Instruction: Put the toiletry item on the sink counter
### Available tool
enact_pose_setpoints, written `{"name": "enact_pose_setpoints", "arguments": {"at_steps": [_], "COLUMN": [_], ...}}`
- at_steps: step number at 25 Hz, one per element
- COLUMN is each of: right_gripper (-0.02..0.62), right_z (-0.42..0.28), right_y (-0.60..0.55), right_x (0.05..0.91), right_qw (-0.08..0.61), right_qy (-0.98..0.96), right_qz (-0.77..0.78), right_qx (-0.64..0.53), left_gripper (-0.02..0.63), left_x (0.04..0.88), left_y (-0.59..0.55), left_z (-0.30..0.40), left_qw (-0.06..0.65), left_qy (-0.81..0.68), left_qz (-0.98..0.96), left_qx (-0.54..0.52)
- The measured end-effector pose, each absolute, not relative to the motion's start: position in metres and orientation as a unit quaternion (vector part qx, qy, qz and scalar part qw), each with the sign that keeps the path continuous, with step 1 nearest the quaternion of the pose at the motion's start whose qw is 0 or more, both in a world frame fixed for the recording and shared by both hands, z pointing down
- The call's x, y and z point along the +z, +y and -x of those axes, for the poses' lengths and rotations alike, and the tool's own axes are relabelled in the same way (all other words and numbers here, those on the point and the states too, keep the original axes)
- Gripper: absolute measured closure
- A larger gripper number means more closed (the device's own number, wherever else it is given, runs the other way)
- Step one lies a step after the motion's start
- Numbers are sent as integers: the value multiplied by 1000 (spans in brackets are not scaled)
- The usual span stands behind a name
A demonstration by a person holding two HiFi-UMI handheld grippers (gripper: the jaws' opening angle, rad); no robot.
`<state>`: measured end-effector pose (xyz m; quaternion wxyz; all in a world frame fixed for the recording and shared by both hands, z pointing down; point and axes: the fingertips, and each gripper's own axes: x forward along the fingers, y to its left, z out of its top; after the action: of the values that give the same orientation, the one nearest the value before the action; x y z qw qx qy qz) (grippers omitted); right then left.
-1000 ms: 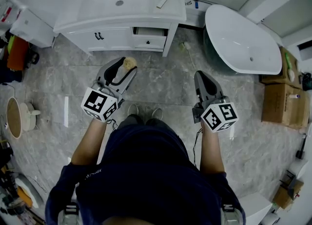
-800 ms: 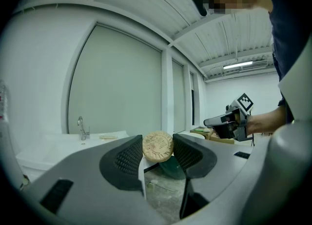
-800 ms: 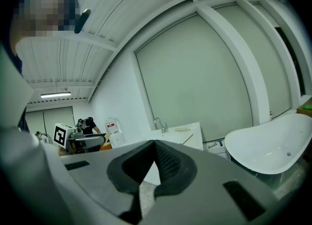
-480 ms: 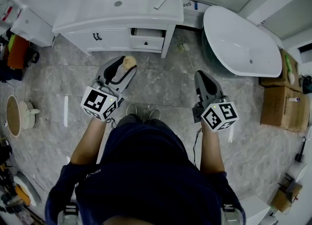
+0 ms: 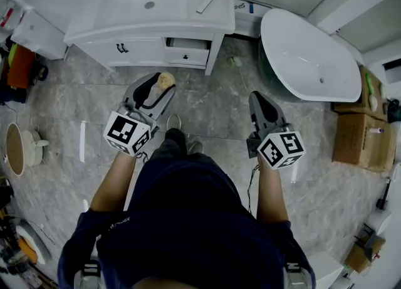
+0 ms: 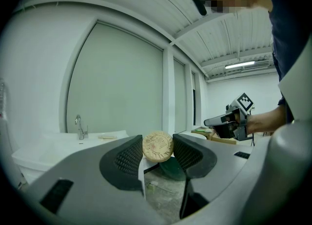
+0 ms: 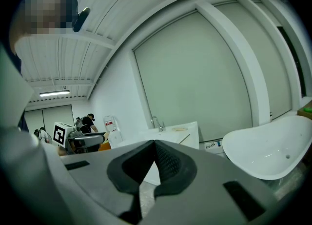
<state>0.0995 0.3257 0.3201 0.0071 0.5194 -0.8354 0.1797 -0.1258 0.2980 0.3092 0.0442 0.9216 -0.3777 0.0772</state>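
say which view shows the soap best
The left gripper view: the soap sits close up, clamped in the left gripper, stamped face visible. The head view shows only a small tan blob; the right gripper view misses it.

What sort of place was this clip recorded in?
Probably a staged bathroom set: a white sink vanity, a freestanding bathtub beside it, and grey stone-look floor tiles. Cardboard boxes at the edge suggest a mock-up rather than a home.

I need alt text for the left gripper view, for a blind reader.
The left gripper holds a round tan soap between its fingers. Behind it are a white sink counter with a tap, and the right gripper farther right.
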Motion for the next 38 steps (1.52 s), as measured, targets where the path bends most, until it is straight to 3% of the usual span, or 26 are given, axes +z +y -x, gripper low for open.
{"name": "enact_pose_setpoints", "arguments": {"at_steps": [38], "right_gripper": [591], "right_z": [-56], "right_y": [113], "right_x": [336], "right_qw": [31], "right_qy": [-813], "right_qz": [-545], "right_qx": [202], "left_gripper": [393], "left_x": [340], "left_y": [70], "left_z": [148], "left_qw": [81], "left_qy": [-331], "left_qz": [-937], "left_qx": [84]}}
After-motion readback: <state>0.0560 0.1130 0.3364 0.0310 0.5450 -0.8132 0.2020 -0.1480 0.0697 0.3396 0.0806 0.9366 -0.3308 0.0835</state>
